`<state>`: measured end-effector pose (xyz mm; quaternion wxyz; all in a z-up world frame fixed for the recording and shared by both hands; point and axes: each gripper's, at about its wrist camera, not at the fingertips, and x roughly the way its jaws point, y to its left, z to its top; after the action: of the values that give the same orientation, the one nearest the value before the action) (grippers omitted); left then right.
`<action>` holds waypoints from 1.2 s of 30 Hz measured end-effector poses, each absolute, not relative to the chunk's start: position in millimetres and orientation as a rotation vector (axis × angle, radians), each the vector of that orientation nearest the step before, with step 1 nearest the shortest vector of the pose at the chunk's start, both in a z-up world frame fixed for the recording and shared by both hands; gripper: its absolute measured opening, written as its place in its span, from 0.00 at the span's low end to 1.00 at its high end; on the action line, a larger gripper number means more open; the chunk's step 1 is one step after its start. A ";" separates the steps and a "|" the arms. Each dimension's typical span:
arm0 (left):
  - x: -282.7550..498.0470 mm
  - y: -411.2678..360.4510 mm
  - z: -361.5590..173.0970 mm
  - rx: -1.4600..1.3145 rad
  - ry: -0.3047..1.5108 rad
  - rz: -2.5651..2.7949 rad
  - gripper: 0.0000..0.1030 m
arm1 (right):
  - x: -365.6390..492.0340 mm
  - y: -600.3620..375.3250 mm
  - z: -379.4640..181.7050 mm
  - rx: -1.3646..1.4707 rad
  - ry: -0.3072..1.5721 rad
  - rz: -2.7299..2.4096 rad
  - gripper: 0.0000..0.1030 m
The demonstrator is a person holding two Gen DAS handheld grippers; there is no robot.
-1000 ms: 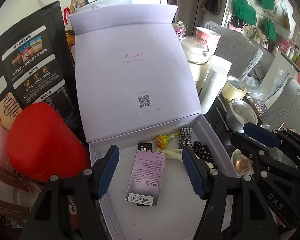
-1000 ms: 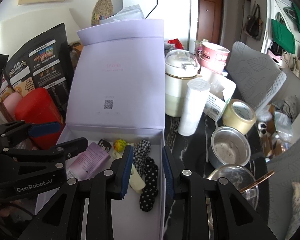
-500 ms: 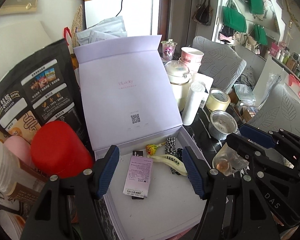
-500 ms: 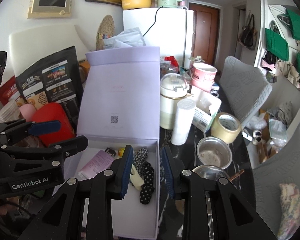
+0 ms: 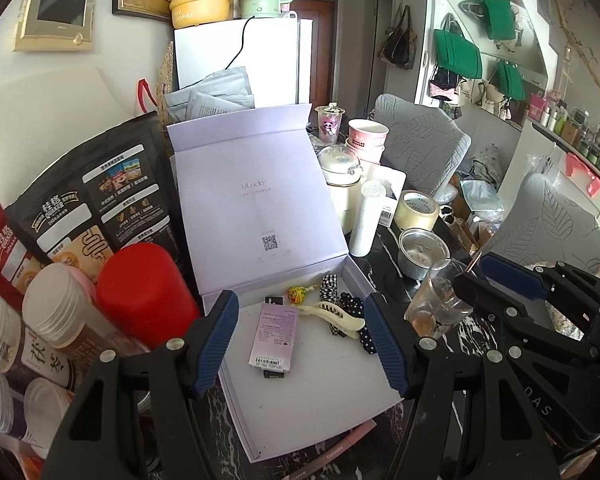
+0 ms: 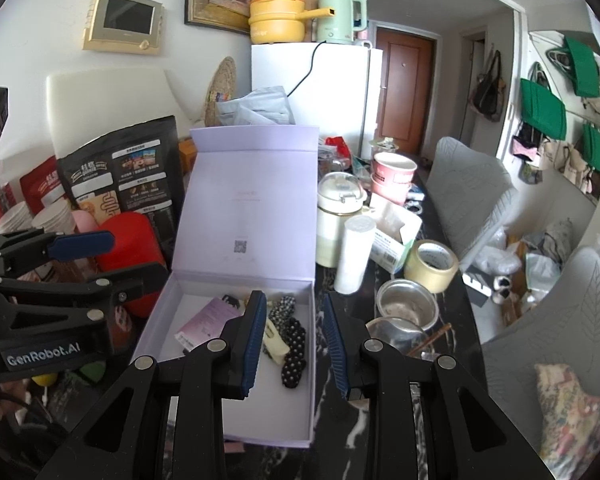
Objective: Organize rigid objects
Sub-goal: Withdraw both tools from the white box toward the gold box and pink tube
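A lilac gift box (image 5: pixel 324 412) stands open on the dark table, lid upright; it also shows in the right wrist view (image 6: pixel 300 408). Inside lie a pink carton (image 5: pixel 274 336), a cream hair claw (image 5: pixel 336 314), a yellow lollipop (image 5: pixel 298 293) and black-and-white polka-dot scrunchies (image 5: pixel 354 304). The carton (image 6: pixel 208 320) and scrunchies (image 6: pixel 292 340) also show in the right wrist view. My left gripper (image 5: pixel 304 344) is open and empty, held above the box. My right gripper (image 6: pixel 294 344) is open and empty over the box's right wall.
A red canister (image 5: pixel 144 292), stacked cups (image 5: pixel 52 312) and black snack bags (image 5: pixel 100 200) crowd the left. A white roll (image 5: pixel 366 220), tape roll (image 5: pixel 416 210), steel bowl (image 5: pixel 422 250), glass (image 5: pixel 440 300) and cream pot (image 5: pixel 340 168) stand right of the box. Pink pens (image 5: pixel 340 448) lie at the front.
Both grippers have pulled back and up from the box, so more of the room and table shows. Both stay open and empty. The box contents have not moved.
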<state>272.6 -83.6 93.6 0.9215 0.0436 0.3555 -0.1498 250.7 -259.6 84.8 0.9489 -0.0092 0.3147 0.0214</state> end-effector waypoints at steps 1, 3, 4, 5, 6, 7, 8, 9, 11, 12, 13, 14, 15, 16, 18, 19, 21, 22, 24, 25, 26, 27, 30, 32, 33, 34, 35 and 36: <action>269.8 -82.8 93.8 0.089 0.730 -0.314 0.63 | 247.0 -259.0 84.9 -0.018 0.640 0.046 0.29; 263.4 -79.6 93.4 0.079 0.733 -0.312 0.63 | 239.8 -257.9 84.5 -0.016 0.639 0.043 0.29; 260.7 -78.3 92.9 0.079 0.733 -0.310 0.63 | 236.9 -257.4 84.4 -0.017 0.638 0.040 0.29; 256.3 -76.4 92.7 0.080 0.732 -0.308 0.63 | 232.7 -256.9 83.7 -0.016 0.639 0.040 0.29; 252.5 -75.7 91.9 0.084 0.732 -0.305 0.63 | 230.0 -256.2 83.4 -0.013 0.640 0.042 0.29; 248.5 -74.9 90.8 0.089 0.734 -0.303 0.63 | 227.0 -255.9 82.8 -0.011 0.642 0.043 0.30; 244.7 -74.4 89.6 0.094 0.734 -0.302 0.63 | 223.0 -255.4 81.9 -0.007 0.642 0.043 0.31; 240.1 -73.5 88.4 0.097 0.735 -0.301 0.63 | 219.4 -254.8 81.2 -0.005 0.643 0.045 0.31; 232.3 -72.9 86.4 0.099 0.736 -0.302 0.63 | 210.8 -252.6 79.6 -0.002 0.644 0.048 0.31; 227.6 -72.1 85.0 0.101 0.737 -0.304 0.63 | 207.0 -252.1 78.8 -0.002 0.644 0.049 0.31; 223.9 -71.7 83.9 0.101 0.738 -0.305 0.63 | 203.6 -251.5 78.0 -0.003 0.645 0.049 0.31; 219.5 -70.8 82.0 0.101 0.742 -0.308 0.63 | 199.6 -250.5 76.9 -0.004 0.646 0.051 0.31; 216.1 -70.2 80.4 0.103 0.745 -0.311 0.63 | 196.0 -249.6 75.8 -0.005 0.646 0.051 0.31; 212.5 -69.4 78.3 0.104 0.748 -0.315 0.63 | 192.3 -248.7 74.9 -0.006 0.648 0.051 0.31; 205.8 -68.1 74.6 0.105 0.755 -0.318 0.63 | 185.8 -246.6 72.0 -0.012 0.653 0.055 0.31; 203.3 -67.7 73.0 0.106 0.758 -0.318 0.63 | 182.7 -246.0 70.7 -0.013 0.655 0.056 0.31; 196.0 -67.0 69.3 0.111 0.762 -0.319 0.63 | 176.8 -244.9 67.4 -0.013 0.659 0.057 0.31; 193.5 -67.2 67.8 0.113 0.763 -0.320 0.63 | 174.3 -244.8 65.8 -0.011 0.661 0.058 0.31; 186.1 -68.0 64.8 0.121 0.766 -0.330 0.63 | 168.2 -244.1 63.0 -0.012 0.665 0.055 0.31; 183.0 -68.2 63.9 0.122 0.763 -0.336 0.63 | 165.0 -244.0 62.0 -0.014 0.665 0.052 0.31; 179.0 -68.8 62.7 0.125 0.761 -0.341 0.63 | 161.0 -244.0 60.8 -0.015 0.664 0.048 0.33; 174.9 -69.7 61.6 0.129 0.759 -0.345 0.63 | 157.0 -244.1 59.6 -0.015 0.662 0.045 0.36; 164.0 -73.3 57.7 0.135 0.763 -0.362 0.63 | 145.0 -247.1 55.3 -0.007 0.663 0.039 0.36; 157.6 -75.3 54.0 0.132 0.768 -0.374 0.63 | 136.5 -249.2 51.0 -0.003 0.668 0.030 0.36; 154.6 -76.7 52.1 0.137 0.771 -0.378 0.63 | 134.1 -249.5 49.7 0.003 0.672 0.031 0.36; 152.6 -77.7 50.0 0.141 0.775 -0.381 0.63 | 130.2 -250.3 47.3 0.011 0.675 0.037 0.36; 150.0 -78.6 47.5 0.138 0.779 -0.382 0.63 | 125.5 -251.2 44.7 0.017 0.678 0.043 0.37; 148.1 -79.3 46.1 0.136 0.780 -0.383 0.63 | 123.9 -251.1 43.3 0.019 0.680 0.043 0.38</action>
<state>148.1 -79.3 46.1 0.9048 0.0659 0.3777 -0.1855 123.9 -251.1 43.3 0.9425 0.0094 0.3335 0.0211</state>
